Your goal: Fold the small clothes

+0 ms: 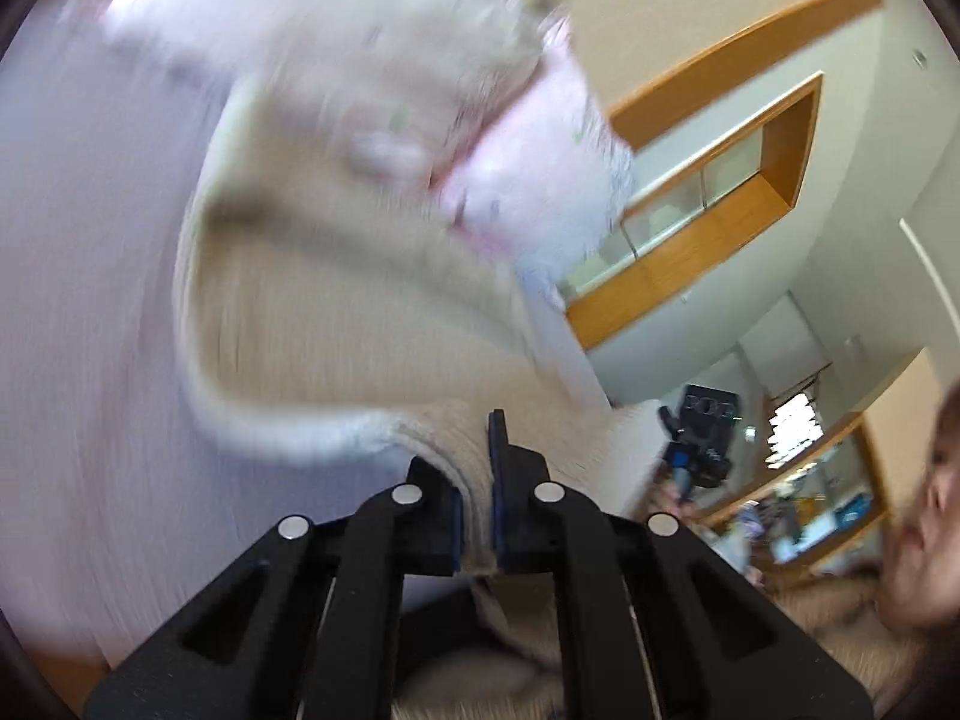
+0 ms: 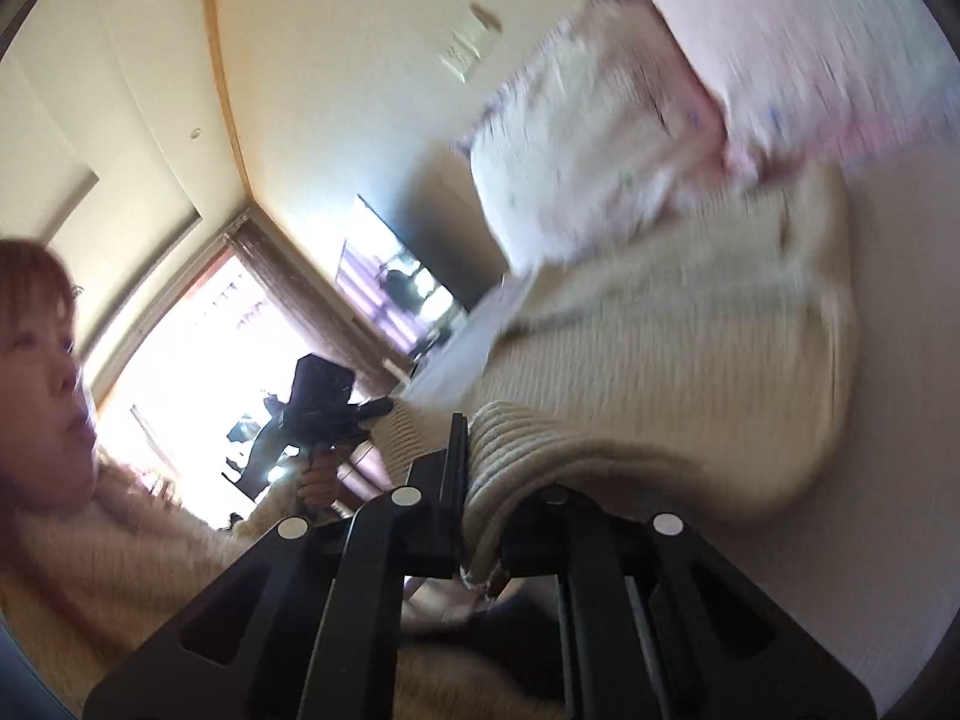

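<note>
A small beige ribbed knit garment [image 1: 336, 300] hangs stretched between both grippers, lifted off the surface and blurred by motion. My left gripper [image 1: 477, 480] is shut on one ribbed edge of it. My right gripper [image 2: 480, 480] is shut on another ribbed edge, and the garment [image 2: 690, 324] spreads away to the right. The right gripper also shows in the left wrist view [image 1: 699, 444], and the left gripper shows in the right wrist view [image 2: 318, 414].
A pile of white and pink patterned clothes [image 1: 480, 120] lies beyond the garment on a pale surface [image 1: 72, 300]; it also shows in the right wrist view [image 2: 690, 120]. The person's face [image 2: 42, 360] is close by. Wooden shelves [image 1: 720, 210] and a window [image 2: 198, 348] lie behind.
</note>
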`<action>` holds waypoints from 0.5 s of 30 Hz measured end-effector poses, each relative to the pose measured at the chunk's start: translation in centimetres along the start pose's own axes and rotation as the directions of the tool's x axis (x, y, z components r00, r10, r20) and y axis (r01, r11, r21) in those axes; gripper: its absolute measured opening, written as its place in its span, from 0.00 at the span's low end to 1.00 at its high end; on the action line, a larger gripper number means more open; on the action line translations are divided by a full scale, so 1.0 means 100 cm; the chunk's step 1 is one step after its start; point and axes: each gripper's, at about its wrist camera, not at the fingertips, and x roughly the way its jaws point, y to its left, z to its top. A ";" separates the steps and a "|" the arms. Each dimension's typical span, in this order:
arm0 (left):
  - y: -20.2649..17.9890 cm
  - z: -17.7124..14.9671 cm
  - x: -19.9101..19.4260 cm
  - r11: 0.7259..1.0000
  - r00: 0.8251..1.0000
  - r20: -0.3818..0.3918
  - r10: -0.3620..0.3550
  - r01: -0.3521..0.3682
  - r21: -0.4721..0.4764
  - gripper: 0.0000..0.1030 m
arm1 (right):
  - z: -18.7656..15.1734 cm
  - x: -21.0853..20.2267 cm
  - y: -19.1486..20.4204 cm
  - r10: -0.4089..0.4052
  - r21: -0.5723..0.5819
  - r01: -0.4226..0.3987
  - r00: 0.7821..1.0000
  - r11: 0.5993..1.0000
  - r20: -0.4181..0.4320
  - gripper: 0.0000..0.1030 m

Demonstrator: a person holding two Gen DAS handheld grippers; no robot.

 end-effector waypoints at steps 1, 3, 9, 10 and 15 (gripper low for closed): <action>-0.001 0.030 0.007 1.000 0.999 0.048 0.025 -0.026 0.015 0.06 | 0.020 0.006 -0.007 -0.030 -0.004 0.030 0.999 1.000 0.030 0.08; 0.007 0.073 0.022 0.997 0.989 0.132 0.071 -0.069 -0.015 0.07 | 0.062 0.026 -0.026 -0.100 0.023 0.099 0.990 0.995 0.100 0.08; 0.075 0.153 0.087 0.910 0.919 0.153 0.363 -0.314 -0.271 0.53 | 0.106 0.074 -0.129 -0.528 0.348 0.475 0.847 0.808 0.070 0.69; 0.081 0.151 0.084 0.910 0.926 0.152 0.345 -0.290 -0.296 0.58 | 0.101 0.072 -0.134 -0.498 0.359 0.436 0.862 0.825 0.096 0.77; 0.097 0.140 0.065 0.904 0.916 0.138 0.378 -0.332 -0.271 0.74 | 0.080 0.049 -0.138 -0.430 0.281 0.358 0.863 0.891 0.265 0.91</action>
